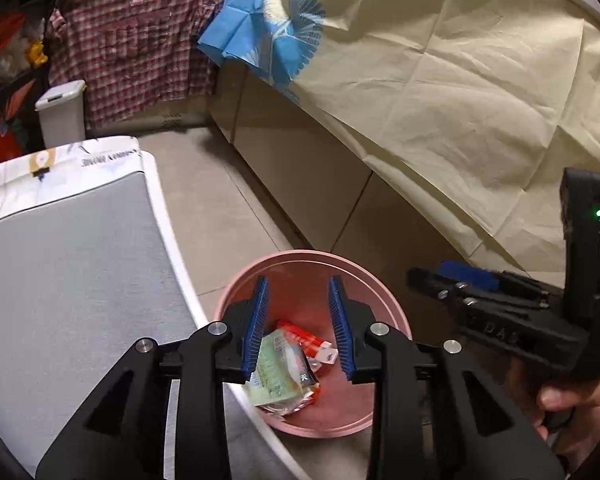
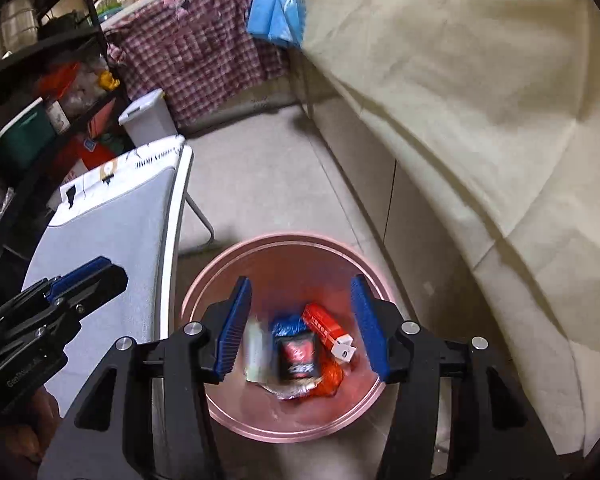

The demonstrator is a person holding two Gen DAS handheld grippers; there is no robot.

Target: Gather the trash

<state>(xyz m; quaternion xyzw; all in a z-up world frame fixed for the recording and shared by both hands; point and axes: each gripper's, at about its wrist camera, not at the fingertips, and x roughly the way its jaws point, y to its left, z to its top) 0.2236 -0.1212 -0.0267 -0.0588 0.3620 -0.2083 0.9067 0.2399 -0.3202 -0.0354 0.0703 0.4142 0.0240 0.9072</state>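
A pink round bin (image 1: pixel 300 255) (image 2: pixel 284 239) stands on the tiled floor below both grippers. Inside lie a red box (image 1: pixel 300 334) (image 2: pixel 326 322), a green-and-white wrapper (image 1: pixel 276 368) and a blue wrapper (image 2: pixel 286 324). In the right wrist view a black packet (image 2: pixel 298 356) and a pale wrapper (image 2: pixel 255 348) look blurred over the bin's bottom. My left gripper (image 1: pixel 299 282) (image 2: pixel 92 276) hangs open over the bin's left side, with nothing pressed between its blue pads. My right gripper (image 2: pixel 300 280) (image 1: pixel 452 280) is open above the bin's middle, a hand on its handle.
A white table with a grey mat (image 1: pixel 80 260) (image 2: pixel 112 240) overhangs the bin's left rim. Cabinets draped in beige cloth (image 1: pixel 460 80) (image 2: pixel 480 100) run along the right. A white lidded bin (image 1: pixel 62 116), a plaid cloth (image 1: pixel 140 40) and cluttered shelves (image 2: pixel 40 80) stand at the back left.
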